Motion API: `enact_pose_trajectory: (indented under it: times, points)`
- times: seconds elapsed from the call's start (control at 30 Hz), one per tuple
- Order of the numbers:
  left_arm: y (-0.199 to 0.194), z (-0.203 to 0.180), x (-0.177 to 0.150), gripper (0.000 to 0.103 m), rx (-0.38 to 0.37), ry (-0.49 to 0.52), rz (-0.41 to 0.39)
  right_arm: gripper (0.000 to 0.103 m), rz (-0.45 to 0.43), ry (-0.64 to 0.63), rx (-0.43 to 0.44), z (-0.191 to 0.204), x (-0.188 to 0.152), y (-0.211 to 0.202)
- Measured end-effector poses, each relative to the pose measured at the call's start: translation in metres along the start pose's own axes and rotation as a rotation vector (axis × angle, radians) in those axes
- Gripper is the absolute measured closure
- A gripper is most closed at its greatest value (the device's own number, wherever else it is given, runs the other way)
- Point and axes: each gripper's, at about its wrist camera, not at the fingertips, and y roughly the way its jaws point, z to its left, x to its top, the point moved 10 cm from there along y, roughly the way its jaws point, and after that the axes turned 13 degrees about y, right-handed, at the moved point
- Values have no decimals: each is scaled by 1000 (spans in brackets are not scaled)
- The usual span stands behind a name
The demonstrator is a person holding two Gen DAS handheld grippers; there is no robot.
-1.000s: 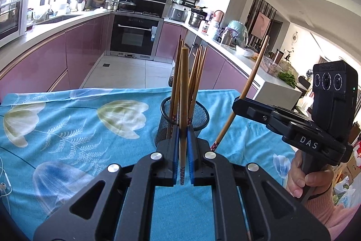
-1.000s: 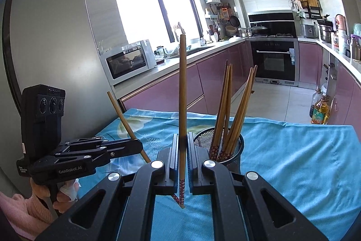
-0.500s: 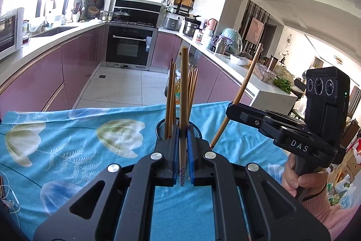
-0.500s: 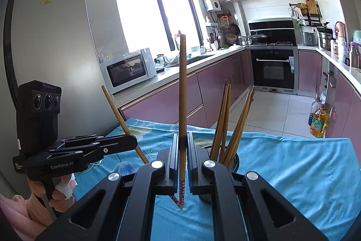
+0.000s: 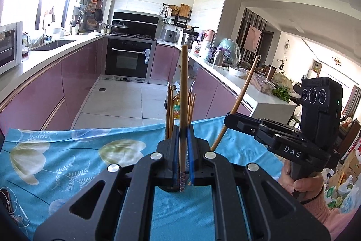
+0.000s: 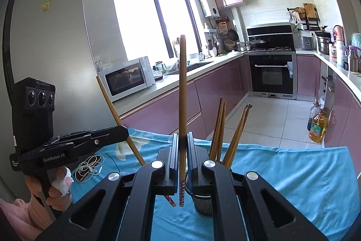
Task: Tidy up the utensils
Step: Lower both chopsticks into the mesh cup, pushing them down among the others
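Brown bamboo filled both grips: the left gripper (image 5: 183, 156) had its blue-padded fingers (image 5: 175, 150) pinching one chopstick (image 5: 183, 92) upright, the patterned tip hanging just below the pads and the long shaft rising above them. The right gripper (image 6: 182, 156) pinched a second chopstick (image 6: 182, 87) the same way, upright between its fingers, the red-patterned tip poking out beneath. In the left wrist view the right gripper's chopstick appeared to the right of the fingers, leaning away. In the right wrist view the left gripper (image 6: 123, 131) showed to the left, its chopstick tilted and passing down behind the near fingers.

The black mesh holder (image 6: 203, 203) stood on the blue flowered tablecloth (image 6: 293, 173) just beyond and slightly right of the right gripper's fingers, with several more chopsticks (image 6: 227, 137) fanned upright in it. From the left wrist those same chopsticks (image 5: 169, 114) rose directly behind the fingers, the holder itself mostly hidden. A phone with white earphones (image 6: 89, 167) lay on the cloth, left of the fingers.
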Motion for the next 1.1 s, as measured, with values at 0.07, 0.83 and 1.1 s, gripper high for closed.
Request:
enact_pose_trajectory:
  times: [0.07,0.83,1.1]
  points:
    - [0,-1,6,95,0,3,-8,97,-4,-2,-3,0,4,1]
    - [25,3,37,95,30,9,-18,97,-19,24,-36,-12,18,17]
    - [39,8,34,95,35,3,1,97,-6,38,-48,-16,15,26]
